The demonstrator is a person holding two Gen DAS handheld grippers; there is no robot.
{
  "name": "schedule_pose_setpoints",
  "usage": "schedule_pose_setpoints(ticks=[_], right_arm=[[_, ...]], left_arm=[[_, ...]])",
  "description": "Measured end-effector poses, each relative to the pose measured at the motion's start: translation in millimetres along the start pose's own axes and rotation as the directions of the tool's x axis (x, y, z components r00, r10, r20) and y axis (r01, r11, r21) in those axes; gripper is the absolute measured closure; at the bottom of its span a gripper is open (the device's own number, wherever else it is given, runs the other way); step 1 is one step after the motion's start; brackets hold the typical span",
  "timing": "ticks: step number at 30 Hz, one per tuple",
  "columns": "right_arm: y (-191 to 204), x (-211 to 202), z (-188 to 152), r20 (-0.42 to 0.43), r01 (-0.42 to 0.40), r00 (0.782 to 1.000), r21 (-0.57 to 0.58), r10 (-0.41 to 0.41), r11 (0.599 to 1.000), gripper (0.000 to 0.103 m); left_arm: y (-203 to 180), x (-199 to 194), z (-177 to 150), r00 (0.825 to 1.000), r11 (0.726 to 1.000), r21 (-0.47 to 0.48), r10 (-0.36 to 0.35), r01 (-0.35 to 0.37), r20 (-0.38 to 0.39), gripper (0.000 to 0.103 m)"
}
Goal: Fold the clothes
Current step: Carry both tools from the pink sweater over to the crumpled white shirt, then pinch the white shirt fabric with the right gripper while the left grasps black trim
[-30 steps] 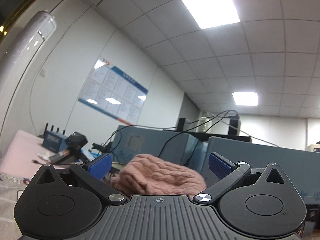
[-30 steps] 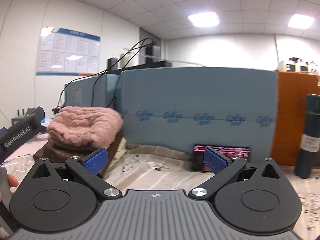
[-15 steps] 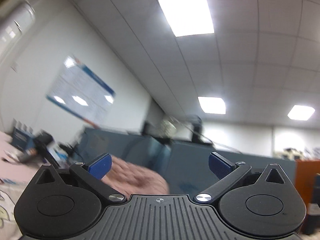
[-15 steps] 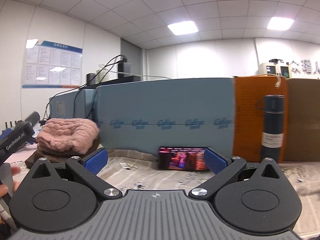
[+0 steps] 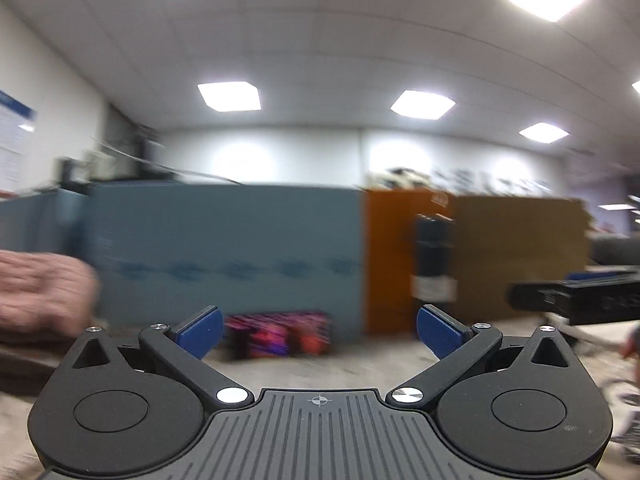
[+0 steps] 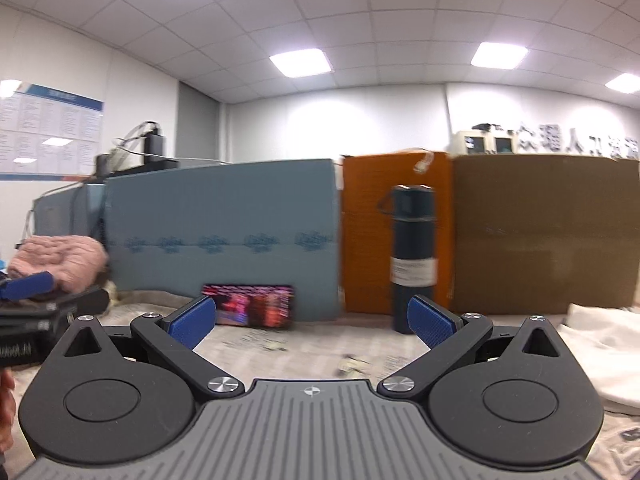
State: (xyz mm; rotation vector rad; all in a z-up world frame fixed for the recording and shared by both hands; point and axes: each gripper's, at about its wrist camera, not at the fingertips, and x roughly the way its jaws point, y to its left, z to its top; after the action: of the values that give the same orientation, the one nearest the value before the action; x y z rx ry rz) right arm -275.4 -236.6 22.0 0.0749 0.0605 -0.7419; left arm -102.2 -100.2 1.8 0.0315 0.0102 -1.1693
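Note:
A pink knitted garment [image 6: 56, 258] lies folded on a dark pile at the far left of the table; in the blurred left wrist view the pink knit [image 5: 40, 292] shows at the left edge. White cloth [image 6: 600, 344] lies crumpled at the right. My left gripper [image 5: 318, 332] is open with nothing between its blue pads. My right gripper [image 6: 310, 322] is open and empty too, held above the printed tablecloth [image 6: 280, 356]. The left gripper's body [image 6: 36, 320] shows at the left edge of the right wrist view.
A blue partition [image 6: 224, 232], an orange panel [image 6: 368, 232] and a brown cardboard sheet [image 6: 540, 232] wall off the back of the table. A phone [image 6: 250, 310] with a lit screen leans against the partition. A tall dark flask [image 6: 412, 256] stands by the orange panel.
Both grippers have swung to the right: the pink knit slid to the left edge, and the phone, flask, cardboard and white cloth came into view. Both stayed open.

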Motion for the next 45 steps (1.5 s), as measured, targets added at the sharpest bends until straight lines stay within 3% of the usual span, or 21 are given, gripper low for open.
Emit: schedule_pose_setpoints(ticks=[6, 14, 22, 25, 28, 33, 34, 35, 37, 38, 45], right_arm=[[-50.2, -11.2, -10.5, -0.027, 0.115, 0.993, -0.024, -0.115, 0.993, 0.000], [-110.7, -18.9, -19.1, -0.073, 0.273, 0.959, -0.007, -0.273, 0.962, 0.000], [-147.4, -7.9, -26.5, -0.164, 0.356, 0.920, -0.031, -0.356, 0.934, 0.000], [-161.1, 7.2, -28.9, -0.236, 0.357, 0.906, -0.013, -0.350, 0.934, 0.002], [-173.9, 23.9, -29.5, -0.282, 0.380, 0.886, -0.012, -0.368, 0.925, 0.004], [-195.4, 53.7, -31.9, -0.357, 0.383, 0.860, -0.016, -0.363, 0.923, 0.028], [-201.5, 59.4, -33.3, -0.381, 0.376, 0.857, 0.004, -0.347, 0.927, 0.049], [-209.6, 62.3, -34.7, -0.402, 0.373, 0.857, 0.053, -0.322, 0.926, 0.070], [-224.9, 58.1, -36.2, -0.405, 0.374, 0.869, 0.165, -0.283, 0.913, 0.082], [-229.8, 53.7, -35.5, -0.392, 0.369, 0.879, 0.200, -0.271, 0.908, 0.093], [-244.6, 17.7, -25.0, -0.257, 0.391, 0.914, 0.345, -0.315, 0.853, 0.097]], left_arm=[[-45.6, 30.8, -2.1, 0.977, 0.980, -0.025, -0.200, 0.199, -0.073, 0.000], [-89.1, 78.0, -11.2, 0.909, 0.917, -0.092, -0.398, 0.389, -0.123, 0.000], [-107.2, 140.7, -8.9, 0.830, 0.849, -0.261, -0.515, 0.459, -0.213, 0.001], [-109.2, 170.6, -8.7, 0.806, 0.828, -0.345, -0.535, 0.442, -0.253, 0.011], [-114.6, 193.6, -13.3, 0.774, 0.801, -0.417, -0.564, 0.429, -0.288, 0.027], [-129.2, 216.4, -23.5, 0.726, 0.775, -0.470, -0.599, 0.421, -0.337, 0.044], [-132.7, 220.0, -25.1, 0.714, 0.769, -0.479, -0.608, 0.423, -0.346, 0.052], [-136.3, 223.4, -26.7, 0.703, 0.764, -0.486, -0.617, 0.425, -0.354, 0.054], [-144.6, 228.8, -30.0, 0.681, 0.751, -0.500, -0.634, 0.432, -0.365, 0.054], [-149.7, 231.7, -31.7, 0.671, 0.745, -0.508, -0.642, 0.433, -0.370, 0.054], [-196.9, 262.6, -43.3, 0.578, 0.709, -0.580, -0.687, 0.400, -0.441, 0.042]])
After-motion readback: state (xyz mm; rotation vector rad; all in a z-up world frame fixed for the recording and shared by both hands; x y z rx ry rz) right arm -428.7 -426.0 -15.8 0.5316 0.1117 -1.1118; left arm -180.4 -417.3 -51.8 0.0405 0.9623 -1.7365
